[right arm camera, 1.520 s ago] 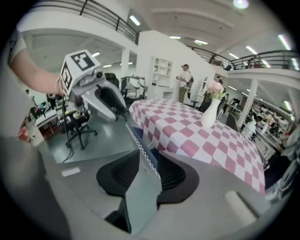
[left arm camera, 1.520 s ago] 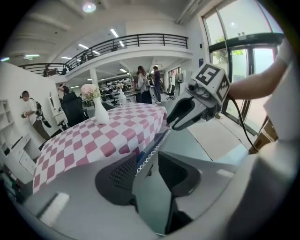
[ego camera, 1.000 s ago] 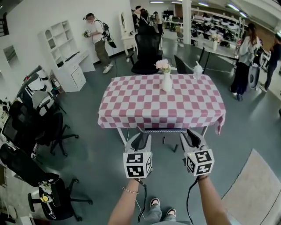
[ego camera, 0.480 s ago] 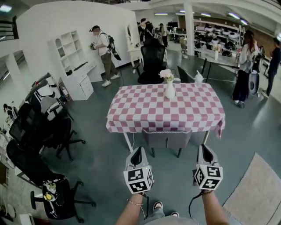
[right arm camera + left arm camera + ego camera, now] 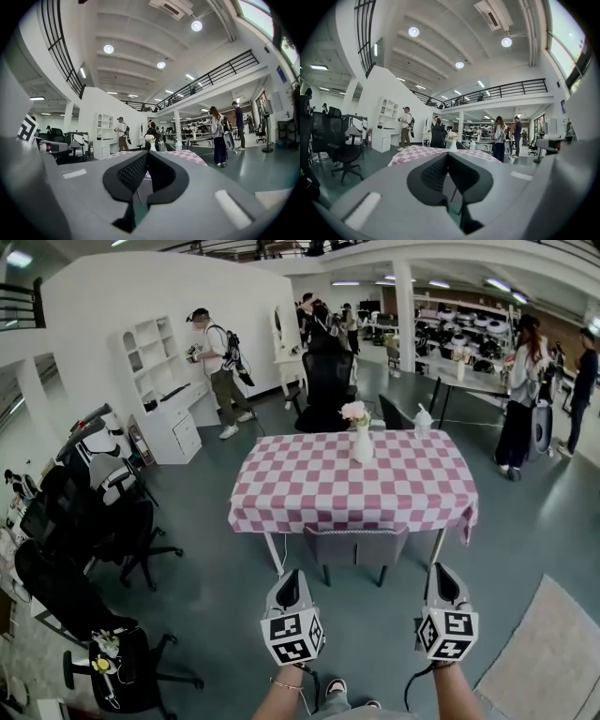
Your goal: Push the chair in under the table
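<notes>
Both grippers have drawn back from the grey chair [image 5: 356, 545]. A second ago they stood right at its backrest with jaws spread. Now the left gripper [image 5: 290, 577] and the right gripper [image 5: 441, 572] hang over the bare floor, well apart from the chair and nearer the person's feet.

Each gripper's own view shows its two pads pressed together with nothing between them. The right gripper's jaws have only just been closing.

The chair sits tucked under the near side of the counter [image 5: 309, 486]. Its backrest is just below the hem of the pink-and-white checked cloth, and its legs show beneath. A vase of flowers [image 5: 362, 439] stands upright on the cloth.

With the chair in place and both grippers let go, the push looks finished.
</notes>
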{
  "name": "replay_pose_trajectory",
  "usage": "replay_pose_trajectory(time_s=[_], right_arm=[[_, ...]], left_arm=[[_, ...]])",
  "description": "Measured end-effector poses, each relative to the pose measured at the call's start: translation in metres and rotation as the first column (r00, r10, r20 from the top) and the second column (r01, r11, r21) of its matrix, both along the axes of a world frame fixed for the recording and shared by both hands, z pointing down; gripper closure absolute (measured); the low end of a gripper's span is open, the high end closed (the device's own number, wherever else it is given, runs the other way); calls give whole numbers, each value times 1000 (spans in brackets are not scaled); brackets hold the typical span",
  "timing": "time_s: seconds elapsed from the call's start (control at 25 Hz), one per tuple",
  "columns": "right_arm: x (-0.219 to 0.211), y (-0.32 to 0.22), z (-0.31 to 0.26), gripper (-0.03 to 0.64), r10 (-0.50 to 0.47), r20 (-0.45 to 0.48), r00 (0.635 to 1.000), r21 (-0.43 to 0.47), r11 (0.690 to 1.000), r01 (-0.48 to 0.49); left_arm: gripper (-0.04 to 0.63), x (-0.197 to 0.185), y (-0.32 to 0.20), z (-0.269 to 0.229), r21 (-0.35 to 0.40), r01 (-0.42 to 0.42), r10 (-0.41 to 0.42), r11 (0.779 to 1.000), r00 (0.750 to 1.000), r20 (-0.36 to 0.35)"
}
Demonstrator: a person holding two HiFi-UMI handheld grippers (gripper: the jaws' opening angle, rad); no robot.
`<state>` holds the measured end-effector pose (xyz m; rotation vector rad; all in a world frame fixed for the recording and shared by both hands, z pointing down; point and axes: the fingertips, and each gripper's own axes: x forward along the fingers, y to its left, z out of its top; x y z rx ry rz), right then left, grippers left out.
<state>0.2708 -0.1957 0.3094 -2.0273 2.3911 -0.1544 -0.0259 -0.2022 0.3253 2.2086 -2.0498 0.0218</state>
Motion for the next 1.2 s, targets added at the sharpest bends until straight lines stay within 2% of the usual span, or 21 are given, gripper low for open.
replay_pose_trajectory(time_s=[0.4,1.2], right_arm=[[0,0,-2,607,3,7,1000,-2,1000,-3],[-12,-14,-5,607,-1,-2,1000,-15,1000,1]], left_arm=[[594,2,0,1,-8,-7,7,1000,1000,2],[594,-19,-21,9,-31,5,-5,1000,1000,-28]])
